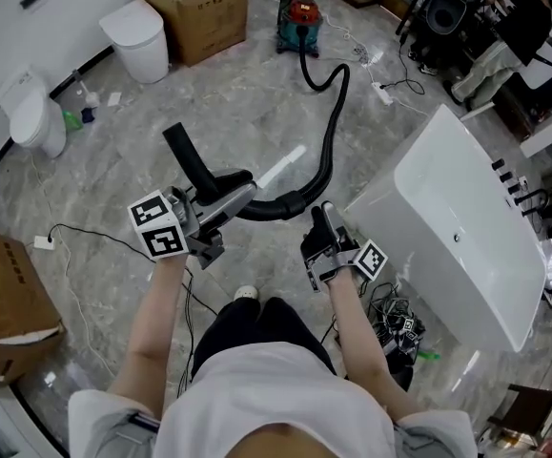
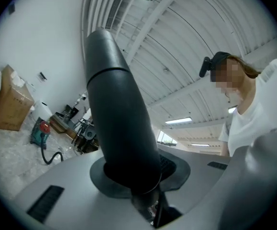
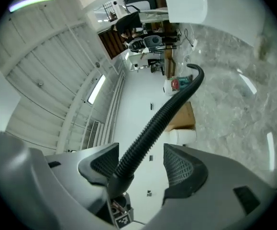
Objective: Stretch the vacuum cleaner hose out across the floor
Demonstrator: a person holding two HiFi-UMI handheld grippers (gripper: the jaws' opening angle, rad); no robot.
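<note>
**Vacuum hose held between my two grippers, above the grey floor**

Far left, an open cardboard box holds white items too small to identify, and a white bin with its lid down stands beside it. My left gripper is clamped on the hose's smooth black end tube, which juts out to its far left. My right gripper has its jaws spread, with the ribbed hose resting against one pad and clear of the other. From there the hose curves away to the red-topped vacuum cleaner. A white bathtub stands to the right. A second cardboard box, near left, is cut off by the frame, and I cannot make out its contents.
</note>
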